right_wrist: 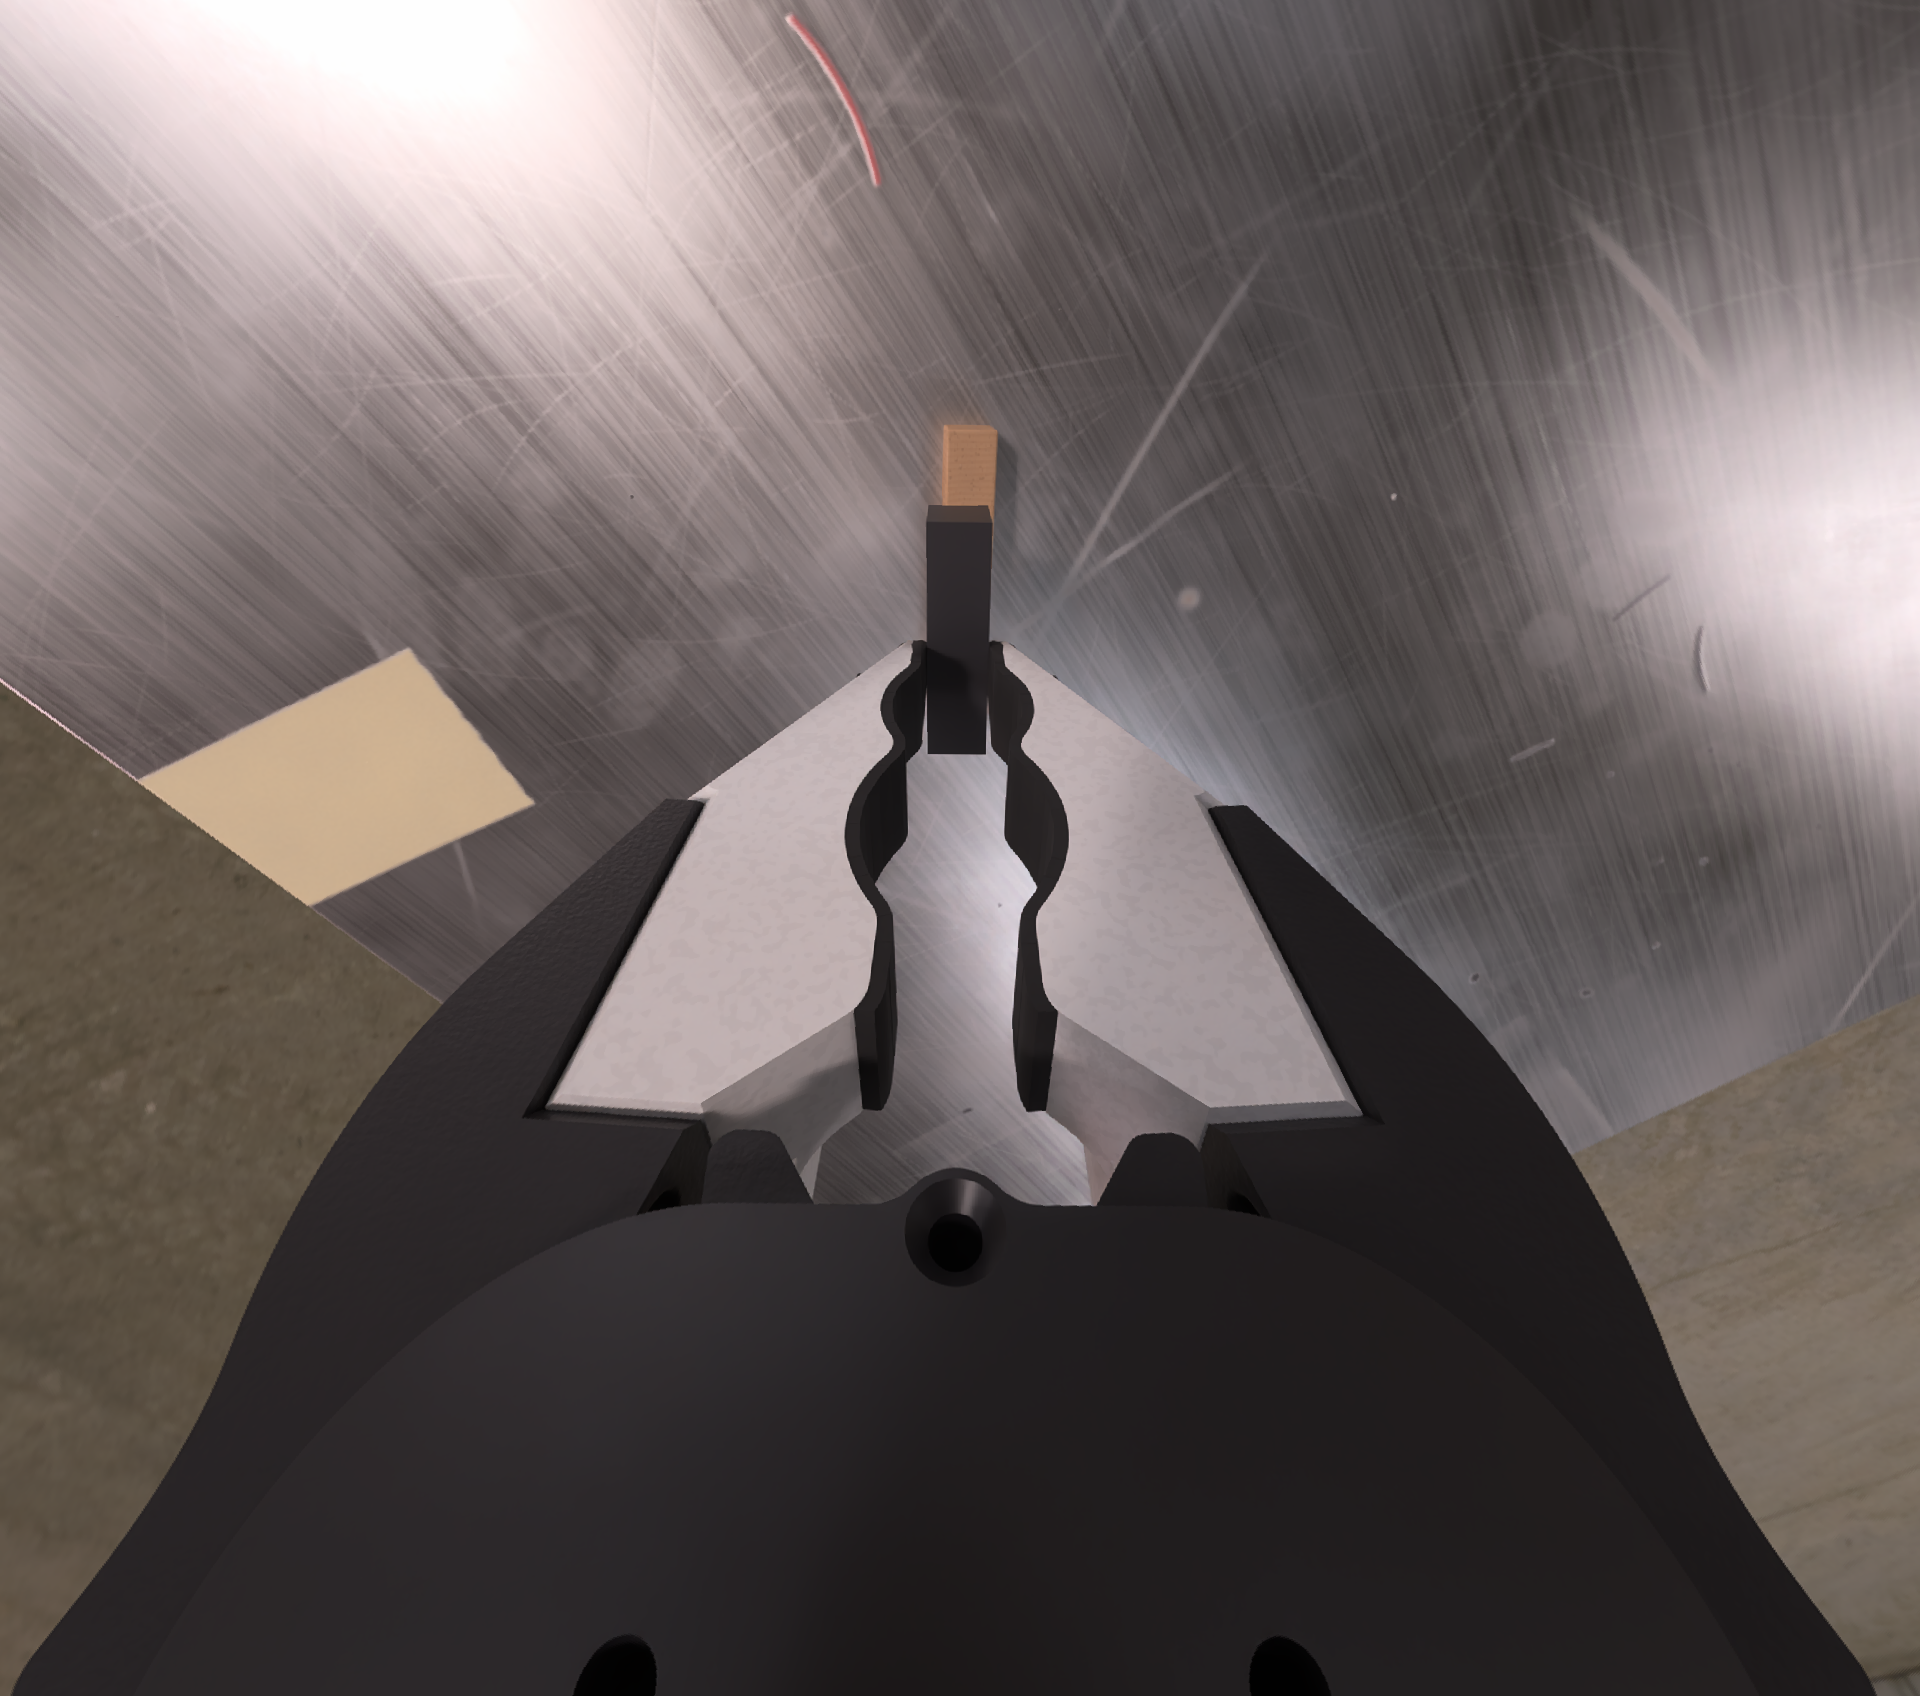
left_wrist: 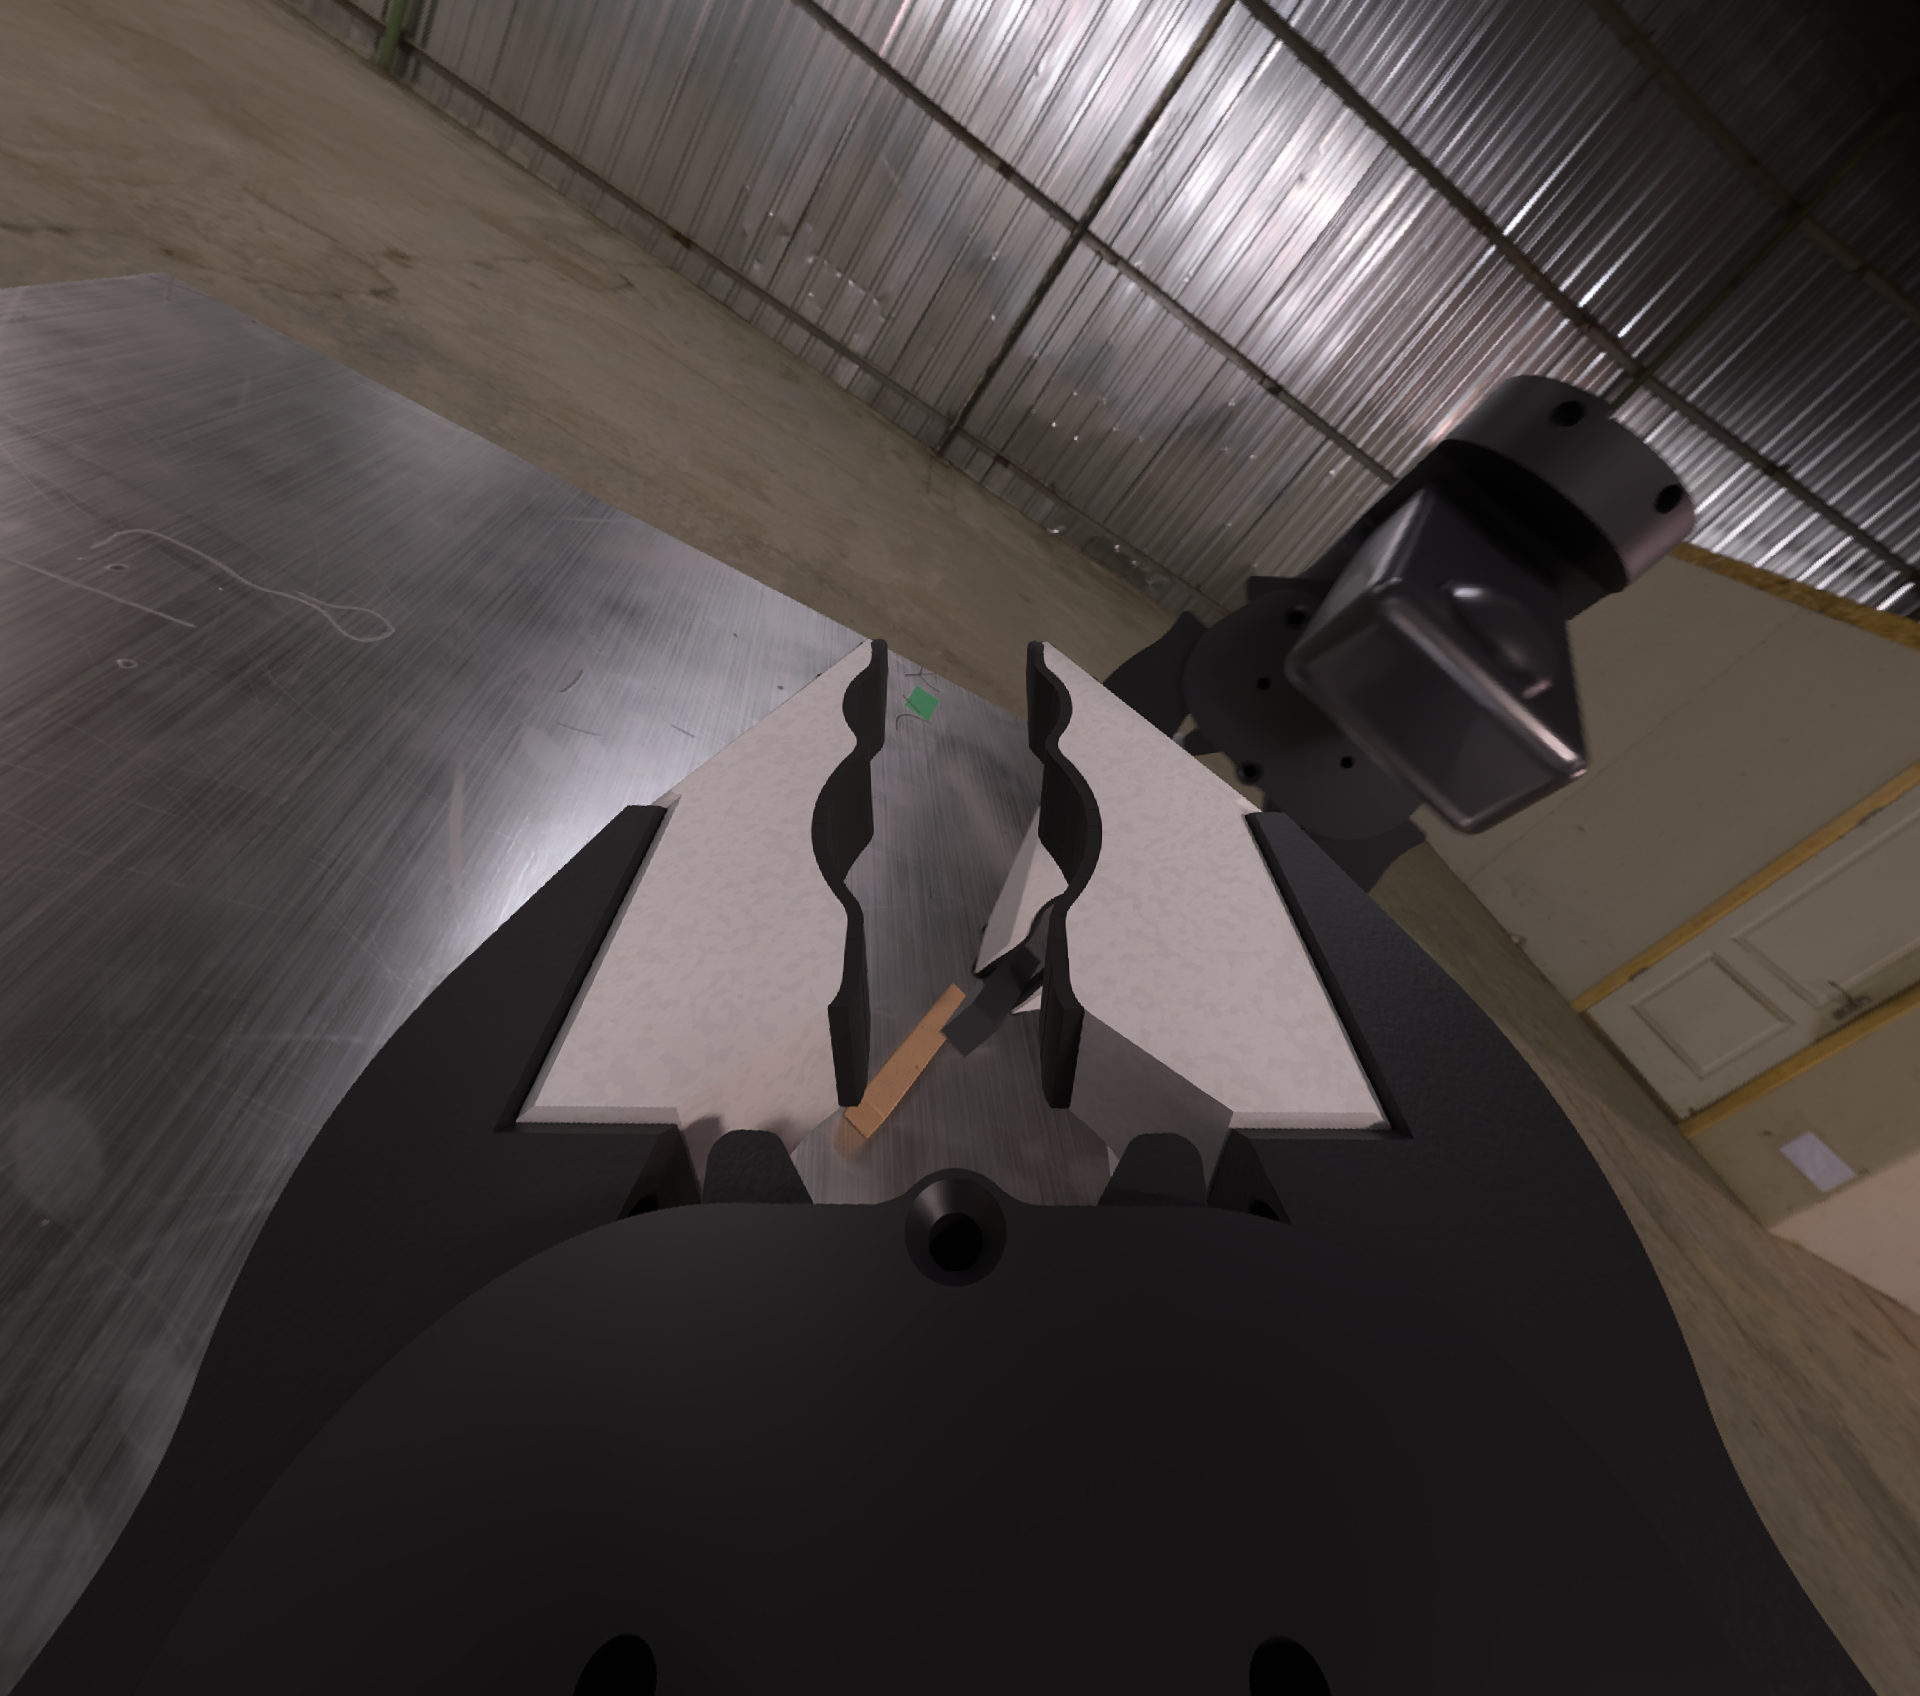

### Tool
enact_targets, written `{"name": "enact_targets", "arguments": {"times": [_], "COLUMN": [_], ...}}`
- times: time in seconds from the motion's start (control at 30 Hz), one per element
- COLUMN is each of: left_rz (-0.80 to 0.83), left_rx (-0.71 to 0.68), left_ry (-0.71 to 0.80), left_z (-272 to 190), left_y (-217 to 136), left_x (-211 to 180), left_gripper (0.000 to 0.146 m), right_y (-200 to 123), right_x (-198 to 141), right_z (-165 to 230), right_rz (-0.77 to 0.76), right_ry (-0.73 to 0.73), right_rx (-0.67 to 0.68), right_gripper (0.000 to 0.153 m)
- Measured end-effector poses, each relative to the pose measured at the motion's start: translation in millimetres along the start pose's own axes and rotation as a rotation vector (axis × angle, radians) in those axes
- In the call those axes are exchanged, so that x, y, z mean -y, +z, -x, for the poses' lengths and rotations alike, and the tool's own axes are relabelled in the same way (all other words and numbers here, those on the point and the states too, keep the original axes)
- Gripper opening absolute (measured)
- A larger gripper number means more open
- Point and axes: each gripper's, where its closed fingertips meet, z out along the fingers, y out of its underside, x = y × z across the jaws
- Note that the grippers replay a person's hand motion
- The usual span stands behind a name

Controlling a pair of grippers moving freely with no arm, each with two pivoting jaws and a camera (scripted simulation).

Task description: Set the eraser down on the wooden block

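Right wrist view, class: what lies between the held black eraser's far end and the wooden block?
Nothing: only bare scratched metal tabletop shows between the eraser, clamped by the right gripper, and the wooden block.

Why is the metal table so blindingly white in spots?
Right wrist view: light glares off the brushed metal table, blowing out the upper left and right edge. Left wrist view: the same table looks dimmer, with a soft sheen; straight wall lines bow from the wide lens.

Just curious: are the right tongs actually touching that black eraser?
Touching. The right wrist view shows the right tongs pinching the black eraser between both fingertips, no gap either side.
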Motion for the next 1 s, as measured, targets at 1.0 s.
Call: {"name": "enact_targets", "arguments": {"times": [1.0], "left_rz": [-0.031], "left_rx": [-0.01], "left_ry": [-0.023], "left_z": [0], "left_y": [-7], "left_x": [8], "left_gripper": [0.023], "right_y": [19], "right_x": [0], "right_z": [-3], "right_rz": [0.028], "right_ry": [0.089], "right_rx": [0.157], "right_gripper": [0.011]}}
